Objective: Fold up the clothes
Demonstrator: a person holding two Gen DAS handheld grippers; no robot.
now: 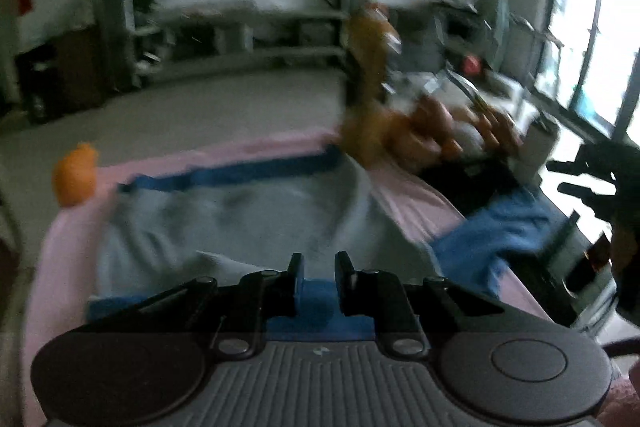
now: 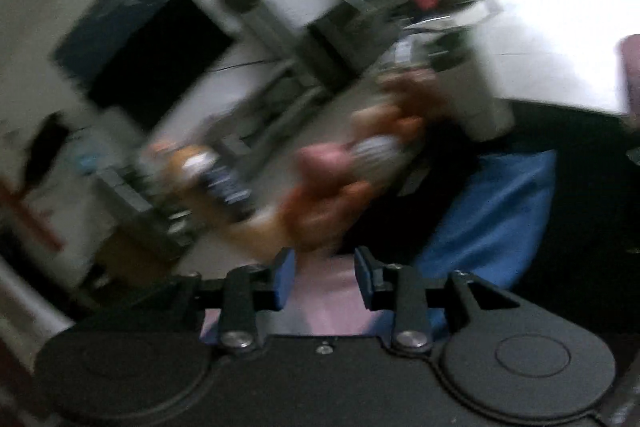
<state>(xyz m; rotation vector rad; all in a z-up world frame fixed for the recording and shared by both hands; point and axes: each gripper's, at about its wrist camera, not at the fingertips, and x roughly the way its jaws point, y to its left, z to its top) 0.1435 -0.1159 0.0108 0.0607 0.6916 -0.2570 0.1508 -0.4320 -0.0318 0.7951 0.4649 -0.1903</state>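
While both views were smeared by blur, the layout could still be read. A pale grey garment (image 1: 224, 223) with a dark blue band (image 1: 240, 175) along its far edge lay spread on the pink cloth (image 1: 404, 195) covering the work surface. The left gripper (image 1: 319, 281) stood over the garment's near edge with its jaws narrowly parted and a strip of blue fabric (image 1: 316, 303) between them; whether the pads pressed on it could not be told. The cloth's far edge ran close to the blue band, with bare grey floor (image 1: 208, 107) beyond it. An orange object (image 1: 76, 175) sat at the far-left corner. Off the right edge lay a crumpled blue cloth (image 1: 492, 243), and blurred orange and brown clutter (image 1: 420, 131) crowded the far-right corner.

The right gripper (image 2: 325, 281) stood with its jaws moderately apart and nothing between them, only pink cloth (image 2: 324, 307) below. Blue cloth (image 2: 492, 215) lay to its right.
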